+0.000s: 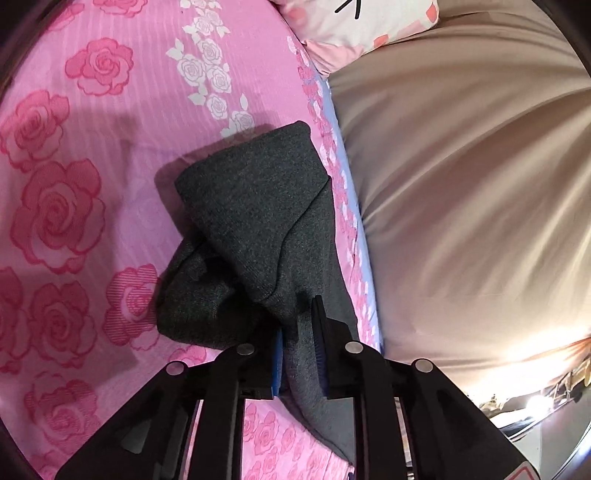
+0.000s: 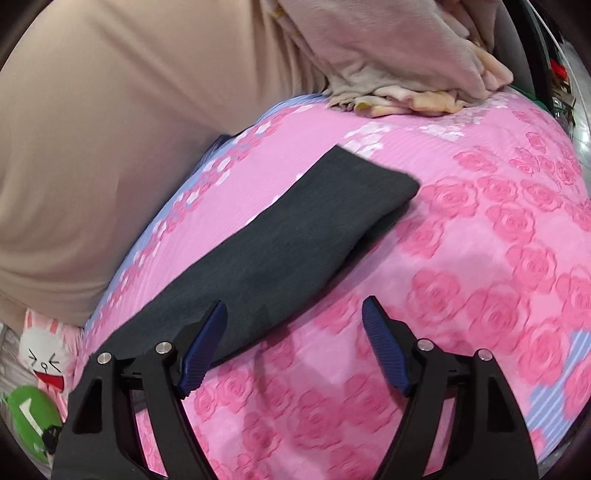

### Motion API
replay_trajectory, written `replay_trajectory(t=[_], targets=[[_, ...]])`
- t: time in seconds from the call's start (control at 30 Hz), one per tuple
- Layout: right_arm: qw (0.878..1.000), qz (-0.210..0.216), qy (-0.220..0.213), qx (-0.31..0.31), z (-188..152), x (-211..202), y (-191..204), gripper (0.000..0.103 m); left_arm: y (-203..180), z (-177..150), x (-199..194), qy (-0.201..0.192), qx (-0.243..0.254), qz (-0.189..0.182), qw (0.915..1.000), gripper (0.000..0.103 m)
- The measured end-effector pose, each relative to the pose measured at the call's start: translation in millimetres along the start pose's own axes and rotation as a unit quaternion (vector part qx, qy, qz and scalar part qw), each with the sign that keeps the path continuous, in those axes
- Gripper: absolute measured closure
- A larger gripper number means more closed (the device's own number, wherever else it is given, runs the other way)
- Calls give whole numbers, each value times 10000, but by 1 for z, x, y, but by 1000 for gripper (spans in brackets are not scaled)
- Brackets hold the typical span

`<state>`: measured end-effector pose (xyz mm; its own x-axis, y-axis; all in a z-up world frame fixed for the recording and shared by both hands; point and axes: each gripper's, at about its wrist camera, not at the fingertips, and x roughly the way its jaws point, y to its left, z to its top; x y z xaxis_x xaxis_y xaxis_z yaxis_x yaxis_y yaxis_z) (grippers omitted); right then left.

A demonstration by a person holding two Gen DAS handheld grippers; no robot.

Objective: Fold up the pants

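The dark grey pants (image 1: 243, 221) lie bunched and partly folded on the pink rose-patterned bed sheet (image 1: 74, 184). My left gripper (image 1: 299, 325) is shut on a fold of the pants and holds that part up off the sheet. In the right wrist view the pants (image 2: 280, 243) lie as a long flat strip running away from me. My right gripper (image 2: 293, 314) is open and empty, just above the sheet at the near end of the strip, its left finger (image 2: 203, 347) over the pants' edge.
A beige curtain or cover (image 1: 461, 184) runs along the bed's side. A white and pink pillow (image 1: 362, 22) lies at the head. Folded beige and yellow cloths (image 2: 406, 74) sit at the far end of the sheet (image 2: 480, 258). A cartoon rabbit cushion (image 2: 44, 354) is at the left.
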<state>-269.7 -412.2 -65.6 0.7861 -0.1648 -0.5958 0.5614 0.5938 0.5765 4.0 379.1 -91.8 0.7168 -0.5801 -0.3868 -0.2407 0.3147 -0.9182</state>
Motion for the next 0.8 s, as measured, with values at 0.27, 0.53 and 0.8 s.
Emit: replay_trajectory(t=[0.27, 0.53, 0.8], targets=[[9996, -140, 183, -158, 48, 44, -1, 97, -6, 15, 23, -37, -179, -91, 9998, 89], [9929, -333, -426, -1062, 64, -34, 43, 98, -67, 20, -6, -22, 584, 806, 9950, 101], [9906, -1177, -105, -693, 27, -27, -14, 79, -47, 14, -14, 169, 503, 1368, 9892, 95]])
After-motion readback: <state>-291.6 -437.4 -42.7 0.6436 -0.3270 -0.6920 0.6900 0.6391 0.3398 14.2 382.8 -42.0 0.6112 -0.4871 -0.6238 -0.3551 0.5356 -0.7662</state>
